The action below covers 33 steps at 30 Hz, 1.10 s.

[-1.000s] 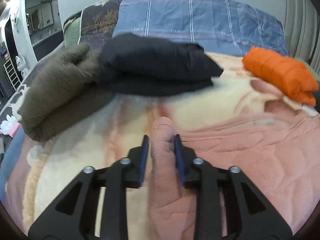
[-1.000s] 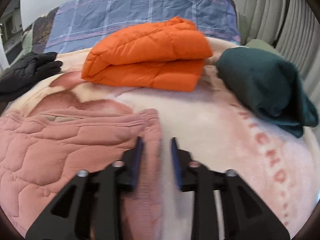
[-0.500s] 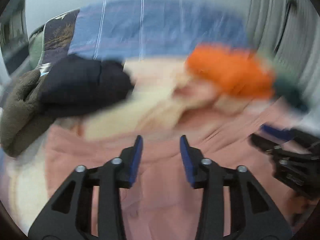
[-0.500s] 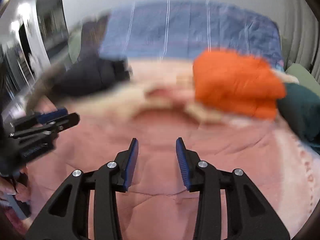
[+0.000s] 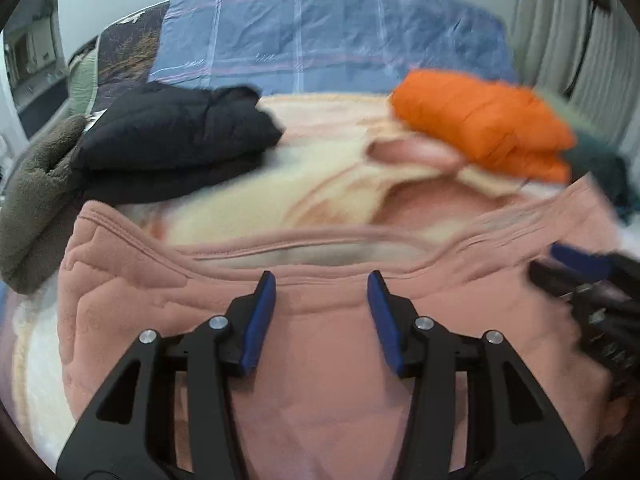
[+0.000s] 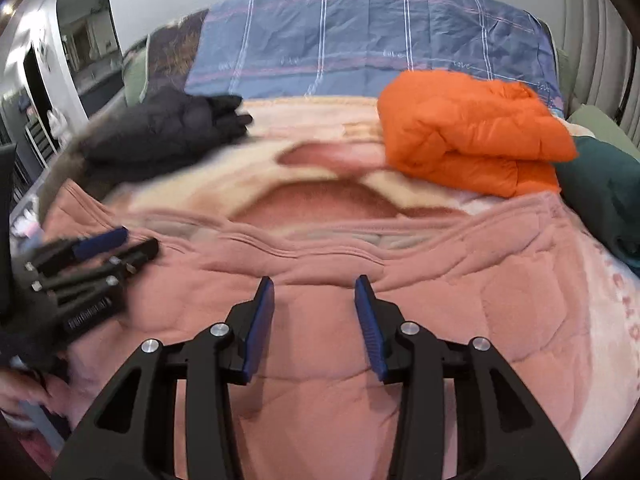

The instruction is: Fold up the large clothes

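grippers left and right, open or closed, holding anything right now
Left hand-held gripper: open, holding nothing, over the pink garment.
Right hand-held gripper: open, holding nothing, over the same garment.

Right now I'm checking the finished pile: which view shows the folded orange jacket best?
The right wrist view: the orange jacket is sharp and whole, its fold line clear. The left wrist view shows it blurred and nearer the edge.
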{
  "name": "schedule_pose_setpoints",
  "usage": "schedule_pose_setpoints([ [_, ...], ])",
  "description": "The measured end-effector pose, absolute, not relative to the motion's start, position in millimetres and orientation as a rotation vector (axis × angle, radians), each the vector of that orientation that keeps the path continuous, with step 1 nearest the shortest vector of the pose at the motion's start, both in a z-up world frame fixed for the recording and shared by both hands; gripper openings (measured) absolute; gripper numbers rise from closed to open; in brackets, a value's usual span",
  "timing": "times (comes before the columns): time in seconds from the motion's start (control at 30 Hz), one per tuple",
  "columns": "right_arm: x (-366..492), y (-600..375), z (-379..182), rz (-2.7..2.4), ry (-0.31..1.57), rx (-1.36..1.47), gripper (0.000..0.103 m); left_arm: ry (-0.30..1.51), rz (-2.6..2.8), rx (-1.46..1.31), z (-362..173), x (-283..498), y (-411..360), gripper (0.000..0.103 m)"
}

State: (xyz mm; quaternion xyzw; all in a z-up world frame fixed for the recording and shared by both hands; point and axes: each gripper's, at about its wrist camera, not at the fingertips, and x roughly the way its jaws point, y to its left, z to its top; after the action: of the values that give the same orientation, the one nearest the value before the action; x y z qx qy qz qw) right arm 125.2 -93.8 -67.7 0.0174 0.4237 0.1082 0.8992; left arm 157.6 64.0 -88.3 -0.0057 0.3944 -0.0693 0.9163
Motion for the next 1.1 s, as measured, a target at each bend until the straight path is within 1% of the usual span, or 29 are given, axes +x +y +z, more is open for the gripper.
schedule_pose_setpoints([
  [0.03, 123.8, -92.3, -65.8, 0.248, 0.883, 0.05, 0.042, 0.791, -0.177, -0.027, -80.9, 154.5, 60.1, 0.051],
  [0.1, 130.0, -83.4, -72.7, 0.278, 0.917, 0.058, 0.042, 0.801, -0.15, 0.037, -84.4, 155.7, 49.2, 0.057],
  [0.17, 146.7, -75.3, -104.9, 0.26, 0.98, 0.009, 0.043, 0.866, -0.114, 0.1, -107.4, 165.9, 42.1, 0.06],
  [0.2, 152.5, -75.2, -116.2, 0.261, 0.991, 0.02, 0.043, 0.9, -0.109, 0.082, -122.4, 172.5, 45.4, 0.06],
  [0.23, 153.0, -75.1, -115.6, 0.252, 0.984, 0.024, 0.043, 0.894, -0.116, 0.056, -126.3, 174.3, 49.3, 0.06],
  [0.33, 142.9, -69.9, -106.7, 0.25, 0.943, -0.028, 0.043, 0.885, -0.128, 0.047, -122.9, 172.0, 51.0, 0.06],
  [0.4, 132.7, -82.7, -95.3, 0.285, 0.92, 0.031, 0.042, 0.874, -0.132, 0.05, -121.8, 167.9, 50.7, 0.06],
  [0.5, 84.4, -116.8, -58.6, 0.28, 0.814, 0.134, 0.044, 0.866, -0.139, 0.037, -121.4, 166.1, 54.3, 0.059],
  [0.57, 45.7, -134.6, -41.9, 0.274, 0.726, 0.11, 0.046, 0.87, -0.14, 0.042, -121.8, 167.9, 52.5, 0.059],
  [0.6, 33.4, -142.5, -43.9, 0.207, 0.717, 0.064, 0.047, 0.874, -0.141, 0.047, -120.5, 167.1, 52.7, 0.06],
  [0.63, 31.2, -151.7, -61.8, 0.099, 0.778, 0.017, 0.048, 0.875, -0.137, 0.052, -119.9, 166.6, 51.7, 0.06],
  [0.7, 36.4, -165.5, -99.8, 0.115, 0.849, 0.043, 0.049, 0.877, -0.138, 0.052, -118.7, 166.9, 50.5, 0.06],
  [0.73, 29.8, -170.4, -104.7, 0.144, 0.804, 0.062, 0.049, 0.876, -0.138, 0.047, -116.7, 165.7, 51.0, 0.06],
  [0.77, 21.7, -170.9, -95.3, 0.146, 0.782, 0.069, 0.048, 0.865, -0.138, 0.042, -112.3, 162.0, 53.0, 0.06],
  [0.87, -7.6, -169.3, -59.1, 0.108, 0.74, 0.068, 0.048, 0.752, -0.142, -0.057, -80.2, 129.0, 75.2, 0.058],
  [0.93, -26.7, -169.8, -46.1, 0.115, 0.708, 0.017, 0.048, 0.692, -0.199, -0.133, -57.4, 96.5, 100.6, 0.052],
  [0.97, -35.9, -172.2, -45.7, 0.092, 0.717, -0.016, 0.048, 0.682, -0.206, -0.142, -51.8, 84.2, 110.3, 0.047],
  [1.0, -40.1, -180.1, -50.2, 0.08, 0.743, -0.017, 0.048, 0.676, -0.206, -0.146, -46.8, 66.5, 124.0, 0.043],
  [1.07, -34.6, -196.7, -75.0, 0.064, 0.861, 0.02, 0.048, 0.678, -0.217, -0.155, -48.8, 45.2, 140.0, 0.04],
  [1.1, -31.7, -202.1, -93.5, 0.07, 0.913, 0.053, 0.048, 0.705, -0.226, -0.155, -58.9, 34.9, 149.8, 0.04],
])
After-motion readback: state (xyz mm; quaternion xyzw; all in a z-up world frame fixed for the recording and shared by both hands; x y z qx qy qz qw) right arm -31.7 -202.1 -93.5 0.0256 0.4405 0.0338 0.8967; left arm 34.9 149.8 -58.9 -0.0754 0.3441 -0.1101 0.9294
